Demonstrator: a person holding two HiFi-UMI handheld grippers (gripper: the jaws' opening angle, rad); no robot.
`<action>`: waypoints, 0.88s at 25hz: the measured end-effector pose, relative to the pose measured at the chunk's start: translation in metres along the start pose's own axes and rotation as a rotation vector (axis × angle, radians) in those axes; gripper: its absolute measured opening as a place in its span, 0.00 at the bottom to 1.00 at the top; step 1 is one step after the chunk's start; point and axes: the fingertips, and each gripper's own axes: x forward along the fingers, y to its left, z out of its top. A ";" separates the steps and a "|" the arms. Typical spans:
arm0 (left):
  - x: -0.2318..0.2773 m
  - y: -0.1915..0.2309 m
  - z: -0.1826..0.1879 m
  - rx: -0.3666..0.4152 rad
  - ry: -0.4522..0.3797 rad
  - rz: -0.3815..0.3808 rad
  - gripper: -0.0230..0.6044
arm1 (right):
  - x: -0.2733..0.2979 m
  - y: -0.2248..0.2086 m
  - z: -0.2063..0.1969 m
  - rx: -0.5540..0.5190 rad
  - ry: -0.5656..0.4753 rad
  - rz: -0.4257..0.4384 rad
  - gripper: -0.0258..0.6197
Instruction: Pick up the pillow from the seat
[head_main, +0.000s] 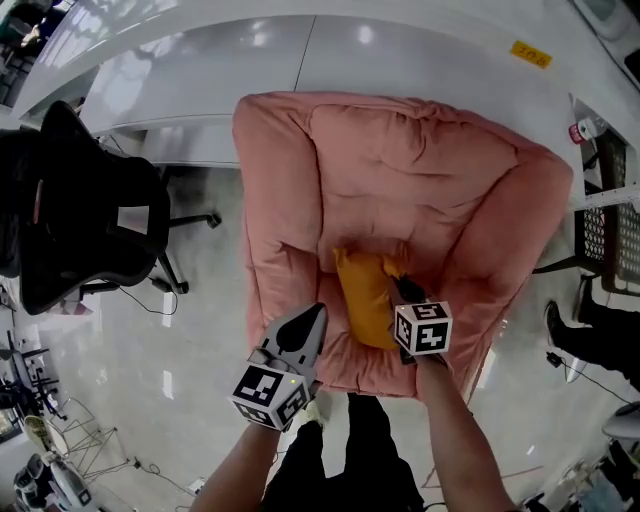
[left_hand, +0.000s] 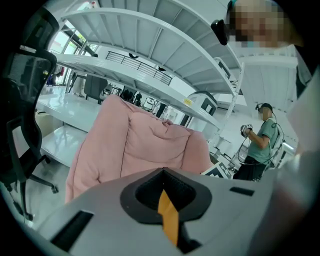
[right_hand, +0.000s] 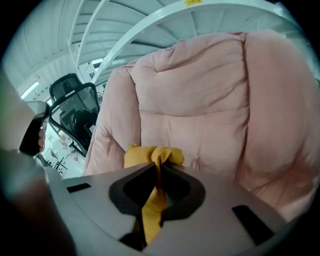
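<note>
A mustard-yellow pillow (head_main: 366, 300) lies on the seat of a pink padded armchair (head_main: 400, 170). My right gripper (head_main: 404, 287) is at the pillow's right top corner, shut on a bunched fold of it. In the right gripper view the yellow pillow (right_hand: 151, 155) is pinched between the jaws of my right gripper (right_hand: 159, 171), with the armchair (right_hand: 200, 100) behind. My left gripper (head_main: 309, 320) hovers over the seat's front left edge, apart from the pillow, jaws together and holding nothing. The left gripper (left_hand: 162, 172) faces the armchair's back (left_hand: 145, 145).
A black office chair (head_main: 80, 210) stands left of the armchair. A white curved desk (head_main: 250, 60) runs behind it. Someone's shoe (head_main: 556, 326) is at the right, and a person (left_hand: 261, 142) stands further off. My own legs (head_main: 350, 450) are in front of the seat.
</note>
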 end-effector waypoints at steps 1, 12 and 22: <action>-0.004 -0.002 0.001 0.001 -0.004 -0.004 0.05 | -0.007 0.004 -0.002 0.000 -0.010 0.002 0.09; -0.051 -0.018 0.004 0.019 -0.024 -0.031 0.05 | -0.083 0.040 0.008 -0.016 -0.146 -0.007 0.08; -0.114 -0.036 0.045 -0.003 -0.103 -0.042 0.05 | -0.178 0.079 0.057 -0.003 -0.298 -0.022 0.08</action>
